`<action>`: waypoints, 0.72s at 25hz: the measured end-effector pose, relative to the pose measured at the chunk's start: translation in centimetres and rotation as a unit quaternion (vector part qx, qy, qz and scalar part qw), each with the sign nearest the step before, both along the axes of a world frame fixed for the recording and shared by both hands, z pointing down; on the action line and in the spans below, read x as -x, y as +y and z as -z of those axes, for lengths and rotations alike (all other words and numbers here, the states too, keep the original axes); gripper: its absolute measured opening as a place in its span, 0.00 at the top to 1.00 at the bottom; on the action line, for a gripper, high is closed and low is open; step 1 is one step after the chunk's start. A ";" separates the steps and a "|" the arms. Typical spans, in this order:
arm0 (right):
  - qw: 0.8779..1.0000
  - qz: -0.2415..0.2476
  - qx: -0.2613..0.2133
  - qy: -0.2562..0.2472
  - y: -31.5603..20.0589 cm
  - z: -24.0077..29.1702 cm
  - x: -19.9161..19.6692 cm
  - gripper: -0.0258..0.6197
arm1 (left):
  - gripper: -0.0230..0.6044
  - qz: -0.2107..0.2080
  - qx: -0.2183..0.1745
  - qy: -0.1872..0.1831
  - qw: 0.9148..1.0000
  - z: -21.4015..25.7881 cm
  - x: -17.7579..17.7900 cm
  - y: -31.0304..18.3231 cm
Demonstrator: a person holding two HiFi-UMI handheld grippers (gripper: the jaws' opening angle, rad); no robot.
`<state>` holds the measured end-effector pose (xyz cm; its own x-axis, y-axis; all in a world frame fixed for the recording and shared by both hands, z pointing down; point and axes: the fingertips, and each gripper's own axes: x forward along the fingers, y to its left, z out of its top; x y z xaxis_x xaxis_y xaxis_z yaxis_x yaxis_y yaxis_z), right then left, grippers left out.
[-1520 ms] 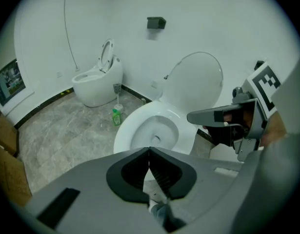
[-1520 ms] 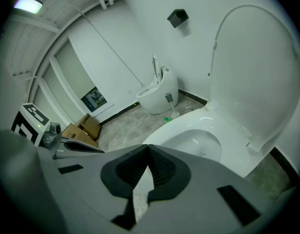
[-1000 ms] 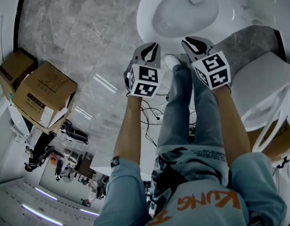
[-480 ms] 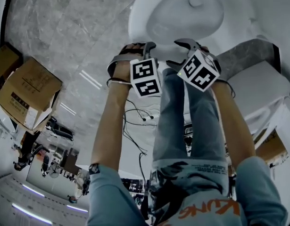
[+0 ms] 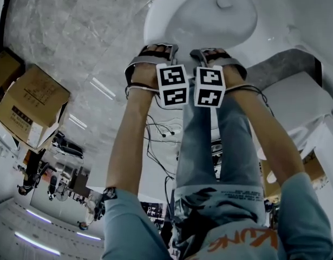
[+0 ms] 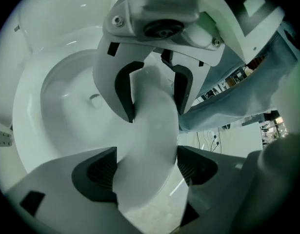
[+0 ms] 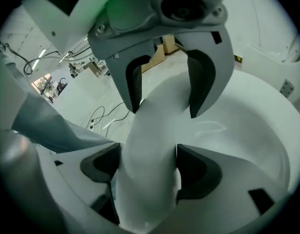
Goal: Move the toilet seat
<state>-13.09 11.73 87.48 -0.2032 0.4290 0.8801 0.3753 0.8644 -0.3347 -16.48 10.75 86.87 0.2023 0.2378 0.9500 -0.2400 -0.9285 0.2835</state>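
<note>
The left gripper (image 6: 147,170) and the right gripper (image 7: 149,167) both have their jaws spread wide (they have just been opening), and each one stands astride the front rim of the white toilet seat (image 5: 155,28), with the rim between the pads but not squeezed. The two grippers are side by side, pointing down, and the seat lies flat on the bowl (image 5: 217,18). At the left, on the grey marble floor (image 5: 85,31), stand cardboard boxes (image 5: 39,104)

We see the white, glossy, oval toilet seat (image 5: 158,26), apparently lying flat on the bowl (image 5: 209,15), front edge towards us.
</note>
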 end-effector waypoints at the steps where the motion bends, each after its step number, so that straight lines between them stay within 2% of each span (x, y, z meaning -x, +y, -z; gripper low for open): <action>1: 1.000 0.010 -0.001 0.003 0.0 -0.1 -0.1 0.40 | 0.38 -0.004 -0.002 -0.003 1.000 0.0 0.0 0.0; 7: 0.999 0.031 0.003 0.035 0.4 -0.2 -0.1 0.40 | 0.38 -0.044 -0.023 -0.019 0.999 -0.3 0.2 0.8; 14: 1.000 0.027 0.006 0.013 0.3 1.5 -0.2 0.41 | 0.38 -0.053 -0.074 0.001 0.996 1.2 0.4 0.6; 18: 1.000 0.024 0.004 0.010 0.4 2.6 -0.4 0.42 | 0.38 -0.124 -0.113 -0.026 0.986 1.7 0.8 0.9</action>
